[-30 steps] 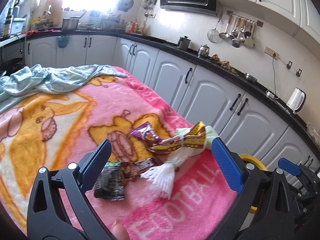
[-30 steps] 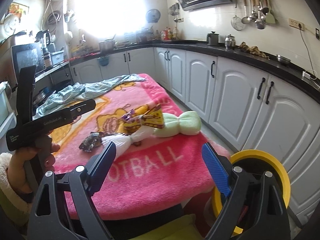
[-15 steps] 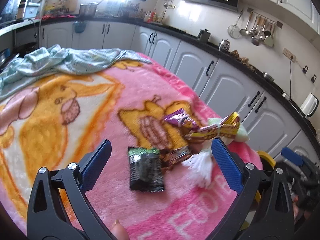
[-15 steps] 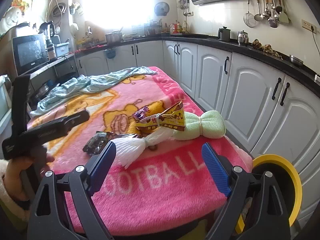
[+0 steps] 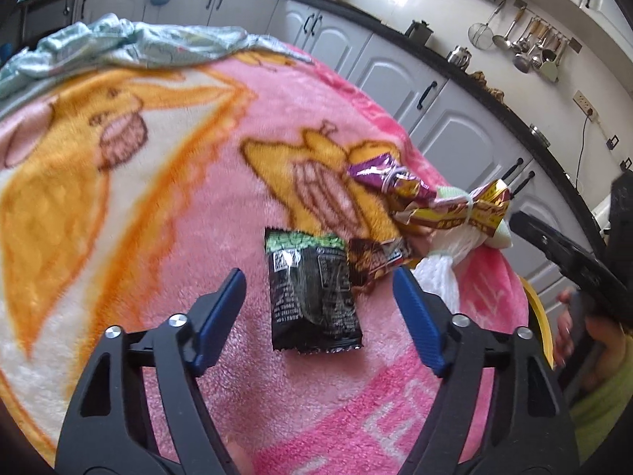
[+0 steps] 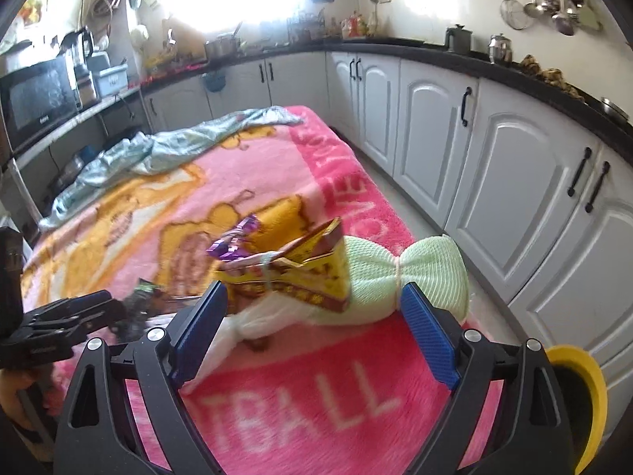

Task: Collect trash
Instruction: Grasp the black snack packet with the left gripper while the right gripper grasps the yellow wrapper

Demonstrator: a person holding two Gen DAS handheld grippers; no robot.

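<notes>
The left claw (image 5: 318, 297) hangs over a pink blanket (image 5: 190, 206) and points down at a black packet (image 5: 312, 293), which lies flat between its blue pads (image 5: 221, 312). Its jaws have just been closing in, yet they are released: the pads stand clear of the packet on both sides. Touching the packet's far right corner is a brown wrapper (image 5: 376, 257), and beyond that lie a purple wrapper (image 5: 379, 174) and a yellow wrapper (image 5: 467, 209), each tied round the middle, with white netting (image 5: 443, 273) below them. The right claw (image 6: 314, 332) is spread wide and grasps nothing; in its own view the white netting, the yellow wrapper and a tied bundle of green netting (image 6: 395, 265) sit in a heap near the blanket's right edge, ahead of the pads, with the left pad (image 6: 201, 328) just beside the netting's loose end. A crumpled pale blue cloth (image 6: 174, 146) lies at the blanket's far end. A yellow bin (image 6: 581, 392) stands below the near right corner, off the blanket. White cabinets (image 6: 435, 138) run along the wall. A hand (image 5: 585, 332) holds the right tool at the edge of the left view.
</notes>
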